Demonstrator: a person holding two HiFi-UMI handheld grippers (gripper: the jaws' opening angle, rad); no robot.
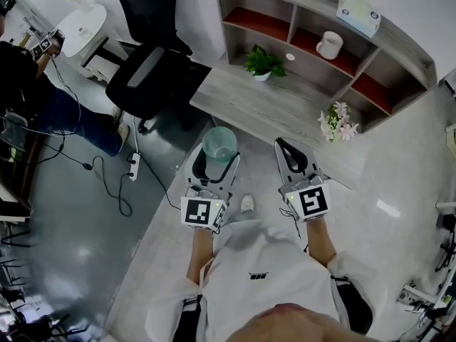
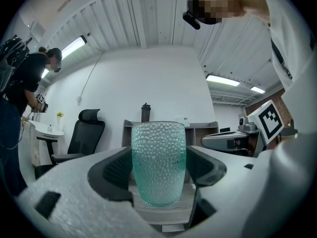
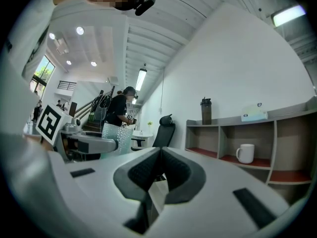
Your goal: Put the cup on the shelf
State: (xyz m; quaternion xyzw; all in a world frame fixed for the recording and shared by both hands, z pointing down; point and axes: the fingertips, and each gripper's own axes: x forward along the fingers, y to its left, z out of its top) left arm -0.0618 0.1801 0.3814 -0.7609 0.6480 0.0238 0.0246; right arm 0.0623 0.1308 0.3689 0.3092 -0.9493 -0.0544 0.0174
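**Shelf** [image 1: 399, 59]: grey unit with red-floored bays, standing along the back of the table. A white mug [image 1: 329, 45] is occupying the middle bay; a pale box [image 1: 358, 13] and a dark bottle [image 3: 206, 110] are sitting on top. Risk, as judged: a cup going into the middle bay is likely to be knocking the mug, and a high approach is likely to be clipping the top board.

**Table** [image 1: 242, 102]: grey wood, lying between the person and the shelf. A potted plant [image 1: 263, 63] and a spray of pink flowers [image 1: 338, 122] are standing on it. Risk, as judged: a low carry across the top is likely to be brushing either one over.

**Office chair** [image 1: 142, 73]: black, standing at the table's left end, clear of the likely path.

**Left gripper** [image 1: 216, 167]: its jaws are standing partly open, spread only by the width of the cup, with both dark pads pressing against its sides. It is carrying the load.

**Right gripper** [image 3: 160, 162]: its jaws are pressing fully together with nothing between them. It is hanging idle beside the left one.

**Cup** [image 2: 158, 157]: green dimpled glass, riding upright in the left jaws, in the air short of the table and well apart from the shelf. Risk, as judged: only the lower body is sitting between the pads, so a quick swing is likely to be tipping or slipping it.
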